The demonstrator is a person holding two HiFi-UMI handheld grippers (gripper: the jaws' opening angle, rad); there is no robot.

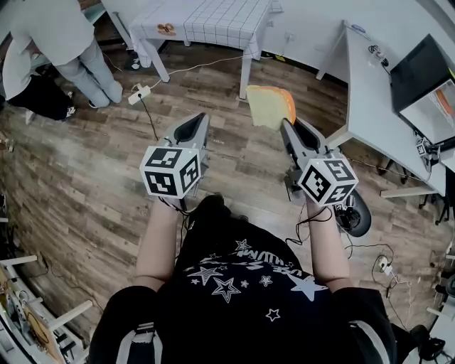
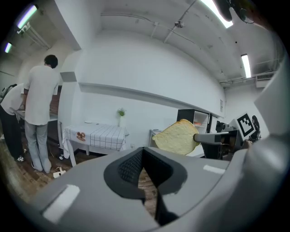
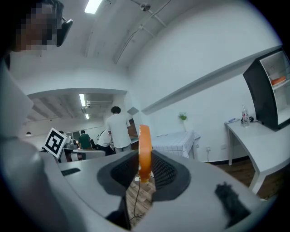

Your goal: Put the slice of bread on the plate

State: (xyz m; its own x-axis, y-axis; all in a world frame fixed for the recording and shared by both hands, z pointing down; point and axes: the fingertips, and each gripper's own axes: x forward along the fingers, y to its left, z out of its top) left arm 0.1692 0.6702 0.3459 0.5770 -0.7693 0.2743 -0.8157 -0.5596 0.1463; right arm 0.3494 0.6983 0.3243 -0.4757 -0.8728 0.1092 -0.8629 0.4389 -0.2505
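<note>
**Right jaws.** The right gripper (image 3: 145,158) is clenched on a pale yellow, orange-crusted slice of bread (image 3: 144,142). In the right gripper view the slice stands edge-on and upright, and a dark ribbed pad (image 3: 165,171) presses on each flat face. Only the near edge of the slice is gripped; the rest sticks out beyond the jaw tips.

**Left jaws.** The left gripper (image 2: 143,156) has its jaw tips drawn together with nothing between them. Only a sliver of floor shows through the narrow gap behind the tips.

**Position of the slice.** In the head view the slice of bread (image 1: 269,105) is held in the air over the brown wooden plank floor (image 1: 85,178), ahead of the right gripper (image 1: 288,128). The left gripper (image 1: 193,128) is level with it and apart from it. From the left gripper view the broad face of the slice (image 2: 176,137) is visible.

**Grippers.** Each carries a cube with black-and-white square markers, left (image 1: 170,170) and right (image 1: 328,179).

**Surroundings.** A white worktop (image 1: 370,92) stands to the right. A table with a checked white cloth (image 1: 213,21) stands farther ahead, with a white power strip (image 1: 139,93) on the floor near it. A person in a white shirt (image 2: 38,99) stands at the far left, facing away.
</note>
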